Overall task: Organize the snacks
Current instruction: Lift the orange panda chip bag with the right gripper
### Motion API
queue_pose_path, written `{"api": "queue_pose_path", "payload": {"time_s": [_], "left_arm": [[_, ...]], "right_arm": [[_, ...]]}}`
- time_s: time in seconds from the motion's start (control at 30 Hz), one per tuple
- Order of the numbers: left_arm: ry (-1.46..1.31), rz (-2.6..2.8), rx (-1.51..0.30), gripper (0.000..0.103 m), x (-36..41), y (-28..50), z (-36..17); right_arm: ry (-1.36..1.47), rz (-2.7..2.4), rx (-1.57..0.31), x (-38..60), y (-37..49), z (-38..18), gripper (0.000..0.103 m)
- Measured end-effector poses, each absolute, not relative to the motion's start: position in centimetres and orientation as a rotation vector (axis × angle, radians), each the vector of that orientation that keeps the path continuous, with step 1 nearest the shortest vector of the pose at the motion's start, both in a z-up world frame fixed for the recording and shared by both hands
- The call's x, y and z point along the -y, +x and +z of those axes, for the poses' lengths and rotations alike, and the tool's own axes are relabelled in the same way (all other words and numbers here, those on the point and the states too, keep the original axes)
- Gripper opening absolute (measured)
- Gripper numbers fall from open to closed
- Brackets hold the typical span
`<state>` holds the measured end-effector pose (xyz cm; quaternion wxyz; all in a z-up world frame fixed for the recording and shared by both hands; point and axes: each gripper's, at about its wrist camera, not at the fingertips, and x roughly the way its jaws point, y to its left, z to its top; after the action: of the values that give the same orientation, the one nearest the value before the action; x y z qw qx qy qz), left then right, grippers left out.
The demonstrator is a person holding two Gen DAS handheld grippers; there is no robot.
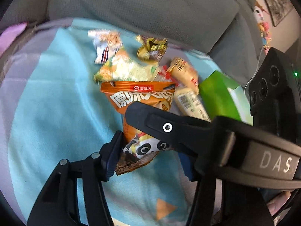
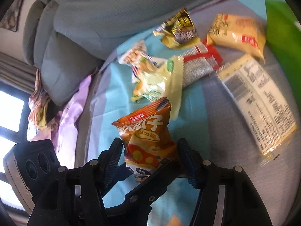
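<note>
We see an orange sunflower-seed packet (image 2: 146,141), glossy crinkled foil with a panda printed low on it, standing upright between both tools. Our right gripper (image 2: 148,162) grips its lower half, ribbed pads pressing either side and puckering the foil. In the left wrist view, our left gripper (image 1: 150,150) straddles the same packet (image 1: 139,124): its near pad touches the packet's left edge, but the far finger is crossed by the right gripper's black arm, so we cannot tell whether that side presses.

Behind the packet lies a loose heap on a soft turquoise blanket (image 1: 56,94): a pale green-and-yellow pouch (image 2: 154,79), a crumpled gold-and-brown wrapper (image 2: 178,30), a puffy yellow bag (image 2: 237,33), a red-edged sachet (image 2: 201,62) and a flat clear-wrapped bar with printed label (image 2: 259,101). A smooth green box (image 1: 220,98) sits at the heap's right edge.

A grey ribbed cushion (image 1: 141,5) closes off the far side. The blanket left of the packet lies bare, wrinkled only faintly.
</note>
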<state>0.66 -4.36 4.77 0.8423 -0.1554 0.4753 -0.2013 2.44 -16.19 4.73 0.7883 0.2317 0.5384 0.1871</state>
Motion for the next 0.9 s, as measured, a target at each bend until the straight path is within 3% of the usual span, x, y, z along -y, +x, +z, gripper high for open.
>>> {"api": "queue_pose_path", "payload": {"time_s": [0.33,0.9], "left_arm": [[-0.285,-0.438,-0.812,0.056,4.2,-1.1,7.7],[-0.264,-0.445,-0.732,0.055,3.6,-2.6,8.9]], "right_arm": [[0.434,0.470,-0.955,15.4,1.0,9.0,0.063],[0.399,0.486,-0.863,15.1,-0.2,11.0,0.063]]}}
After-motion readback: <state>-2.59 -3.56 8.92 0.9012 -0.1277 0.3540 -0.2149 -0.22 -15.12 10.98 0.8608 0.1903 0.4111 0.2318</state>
